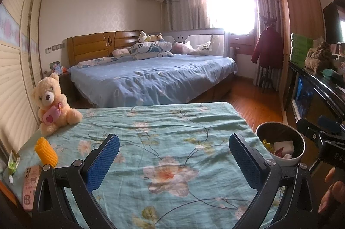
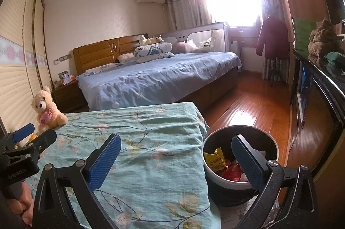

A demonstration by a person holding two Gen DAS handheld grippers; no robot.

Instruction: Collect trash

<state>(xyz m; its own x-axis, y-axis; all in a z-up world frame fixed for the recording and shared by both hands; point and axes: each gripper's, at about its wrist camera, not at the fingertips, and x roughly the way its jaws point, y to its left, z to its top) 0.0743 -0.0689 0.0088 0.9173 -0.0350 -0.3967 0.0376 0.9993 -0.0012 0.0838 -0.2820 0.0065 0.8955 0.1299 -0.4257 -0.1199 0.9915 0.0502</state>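
Two handheld grippers point into a bedroom, each seen from its own camera. Nearest, the left gripper (image 1: 173,158) hangs over a table covered by a green flowered cloth (image 1: 168,138). Its blue-padded jaws stand wide apart, holding nothing. The right gripper (image 2: 175,161) is held over the right edge of the same table. Its jaws are also wide apart and empty, with one finger above the cloth and the other above a round bin (image 2: 273,142).

The bin stands on the floor just beside the table's right edge. It is white outside and dark inside. In it lie a yellow wrapper (image 2: 214,161), a red wrapper (image 2: 231,171) and some white scraps.

At the table's left edge, in the left camera's view, lie a pink phone (image 1: 31,184) and a small green and white packet (image 1: 13,163). Just behind the phone stands a yellow ribbed roll (image 1: 46,152). Farther back on the left corner sits a cream teddy bear (image 1: 54,105) holding a pink heart.

Beyond the table is a large bed with a blue sheet (image 1: 155,78), pillows and soft toys by a wooden headboard. Behind it hang curtains beside a bright window (image 1: 231,6). A dark red coat (image 1: 268,46) hangs on a stand to the right.
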